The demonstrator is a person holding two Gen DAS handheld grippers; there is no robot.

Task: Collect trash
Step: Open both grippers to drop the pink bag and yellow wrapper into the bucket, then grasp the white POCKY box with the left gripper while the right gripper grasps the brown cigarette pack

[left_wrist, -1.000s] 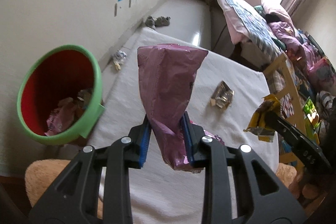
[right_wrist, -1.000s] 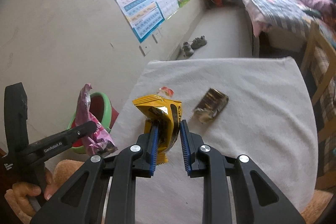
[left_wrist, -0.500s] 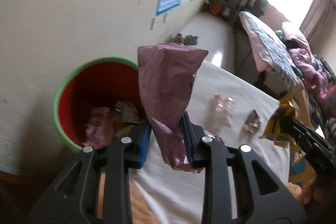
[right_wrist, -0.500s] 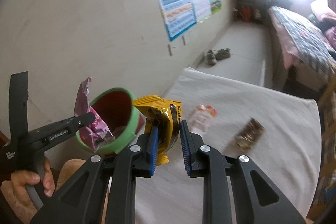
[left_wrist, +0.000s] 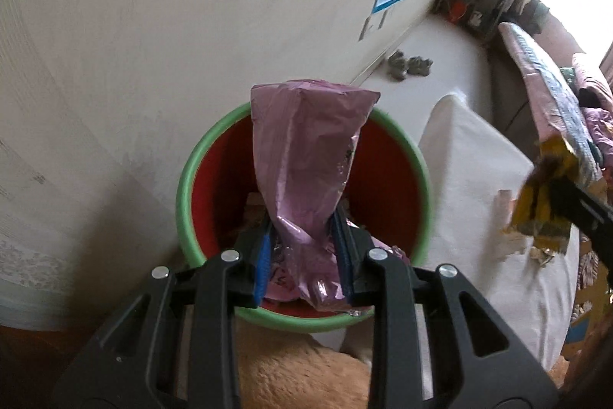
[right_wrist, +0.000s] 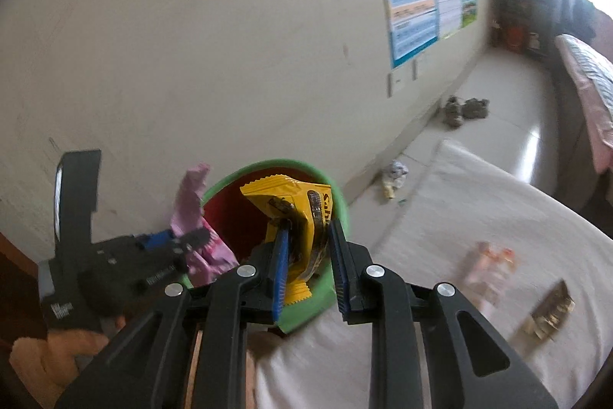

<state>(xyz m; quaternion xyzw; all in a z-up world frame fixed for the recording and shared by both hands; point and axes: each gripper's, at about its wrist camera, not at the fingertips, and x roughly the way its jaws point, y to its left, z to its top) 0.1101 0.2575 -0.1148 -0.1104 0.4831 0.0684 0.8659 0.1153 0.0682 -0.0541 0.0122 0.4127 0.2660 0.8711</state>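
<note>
My left gripper [left_wrist: 304,252] is shut on a pink wrapper [left_wrist: 306,156] and holds it upright over the mouth of the red bin with a green rim [left_wrist: 191,163]. Wrappers lie at the bin's bottom. My right gripper [right_wrist: 308,255] is shut on a yellow wrapper [right_wrist: 302,206], just in front of the bin [right_wrist: 222,213], at its near rim. The left gripper [right_wrist: 180,244] with the pink wrapper [right_wrist: 191,194] shows at the bin's left in the right wrist view. The yellow wrapper [left_wrist: 544,202] shows at the right edge of the left wrist view.
A table under a white cloth [right_wrist: 479,202] stands right of the bin, with a pale orange wrapper [right_wrist: 490,263] and a brown-gold wrapper [right_wrist: 551,309] on it. Crumpled trash [right_wrist: 394,175] and shoes [right_wrist: 463,108] lie on the floor by the wall. A bed [left_wrist: 544,71] is at the far right.
Both grippers have swung left from over the table to the bin, each still holding its wrapper. The pink wrapper now hangs over the bin's mouth.
</note>
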